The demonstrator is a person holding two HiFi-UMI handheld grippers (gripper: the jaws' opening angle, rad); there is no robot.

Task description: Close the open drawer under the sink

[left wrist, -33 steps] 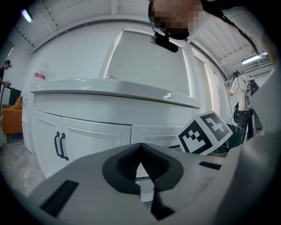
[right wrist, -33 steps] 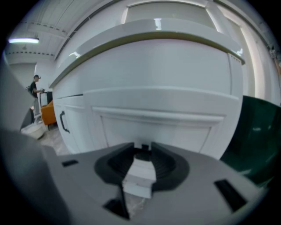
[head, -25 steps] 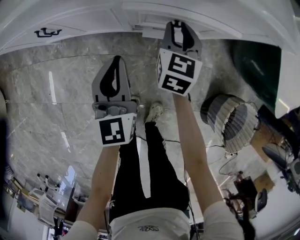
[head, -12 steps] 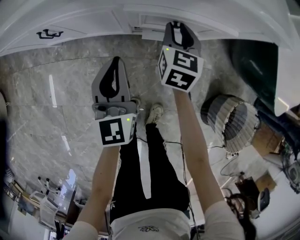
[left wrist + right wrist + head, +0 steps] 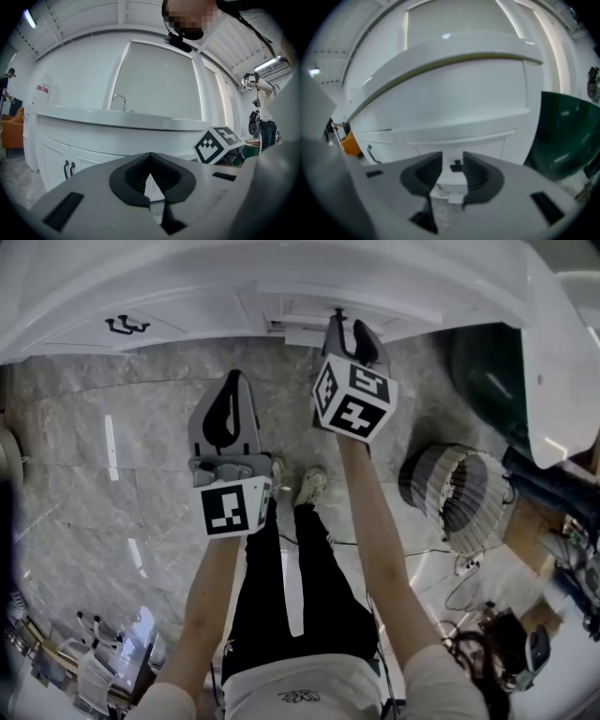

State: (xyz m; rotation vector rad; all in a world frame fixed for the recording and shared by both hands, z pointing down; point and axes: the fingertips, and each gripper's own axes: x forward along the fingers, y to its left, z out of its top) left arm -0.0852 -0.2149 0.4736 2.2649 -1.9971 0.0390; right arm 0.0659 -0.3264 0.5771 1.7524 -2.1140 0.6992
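The white drawer (image 5: 298, 332) juts a little out of the white vanity (image 5: 187, 296) under the sink counter. My right gripper (image 5: 345, 317) reaches to the drawer front (image 5: 451, 176), and its small dark handle (image 5: 456, 165) shows in the gap between the fingers. The jaws of that right gripper (image 5: 449, 161) have just been opening and stand open, with the pads pressing on nothing. My left gripper (image 5: 230, 379) hangs over the floor, back from the cabinet and left of the right one. In its own view the left gripper (image 5: 150, 157) is shut and empty.
A dark green tub (image 5: 487, 362) stands right of the vanity, with a round ribbed basket (image 5: 459, 488) and cables on the marble floor (image 5: 94, 456) nearer me. Black door handles (image 5: 127, 326) sit at the cabinet's left. A tap (image 5: 119, 99) rises above the counter.
Both grippers have risen and more of the counter's edge shows at the top. The right gripper's marker cube has rolled a little, and its tips stay at the drawer front.
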